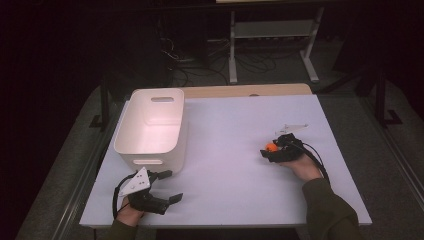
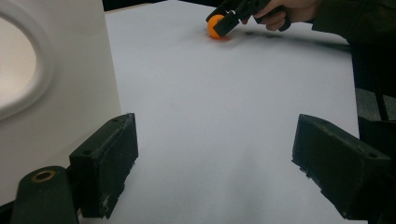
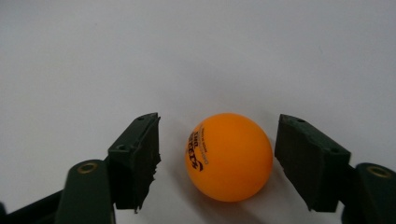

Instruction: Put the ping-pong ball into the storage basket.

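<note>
An orange ping-pong ball [image 3: 229, 157] with dark print rests on the white table top [image 1: 235, 150], at the right in the high view [image 1: 271, 147]. My right gripper [image 3: 217, 156] stands open around the ball, one jaw on either side with small gaps; it sits low on the table [image 1: 272, 149]. The left gripper view shows the same ball [image 2: 216, 26] far off, under that gripper. My left gripper [image 2: 215, 163] is open with nothing between its jaws, near the table's front left corner [image 1: 167, 187], just in front of the white bin [image 1: 152, 127].
The white plastic bin with handle cut-outs [image 2: 51, 88] stands at the table's left, close to my left gripper. A wooden strip [image 1: 245, 90] runs along the far table edge. Beyond it are a metal frame [image 1: 272, 35] and cables on the dark floor.
</note>
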### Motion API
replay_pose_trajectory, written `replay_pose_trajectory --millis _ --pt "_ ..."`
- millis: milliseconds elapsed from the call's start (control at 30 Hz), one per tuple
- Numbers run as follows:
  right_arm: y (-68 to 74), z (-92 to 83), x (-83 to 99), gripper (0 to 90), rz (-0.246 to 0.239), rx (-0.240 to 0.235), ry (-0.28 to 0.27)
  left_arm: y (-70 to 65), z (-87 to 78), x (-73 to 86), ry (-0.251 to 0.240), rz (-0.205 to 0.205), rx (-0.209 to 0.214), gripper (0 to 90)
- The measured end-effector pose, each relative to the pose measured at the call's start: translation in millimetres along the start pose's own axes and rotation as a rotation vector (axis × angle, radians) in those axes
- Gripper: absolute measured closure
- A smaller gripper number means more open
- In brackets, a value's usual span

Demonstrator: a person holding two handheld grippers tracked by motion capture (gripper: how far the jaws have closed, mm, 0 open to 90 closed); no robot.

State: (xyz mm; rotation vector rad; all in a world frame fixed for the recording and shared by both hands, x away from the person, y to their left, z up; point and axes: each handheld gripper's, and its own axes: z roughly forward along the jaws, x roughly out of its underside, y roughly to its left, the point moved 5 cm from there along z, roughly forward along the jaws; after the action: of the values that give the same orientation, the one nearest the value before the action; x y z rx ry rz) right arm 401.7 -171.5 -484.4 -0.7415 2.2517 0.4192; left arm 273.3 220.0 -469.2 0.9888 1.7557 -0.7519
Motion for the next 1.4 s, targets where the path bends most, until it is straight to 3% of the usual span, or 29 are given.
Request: replay_pose_trajectory --millis 200,733,1400 --pt "-1.0 0.3 1.0 38.6 -0.001 0.006 0.002 0.2 -0.3 0.0 -0.002 -0.001 0.000 14.1" --pt "-3.0 1.4 2.5 47.7 0.005 0.006 0.005 0.3 -0.1 -0.1 -0.002 -0.002 0.001 14.1" --pt "-2.1 -2.5 -0.8 49.1 0.021 -0.012 -0.015 0.2 -0.3 -0.1 -0.004 -0.002 0.000 14.2"
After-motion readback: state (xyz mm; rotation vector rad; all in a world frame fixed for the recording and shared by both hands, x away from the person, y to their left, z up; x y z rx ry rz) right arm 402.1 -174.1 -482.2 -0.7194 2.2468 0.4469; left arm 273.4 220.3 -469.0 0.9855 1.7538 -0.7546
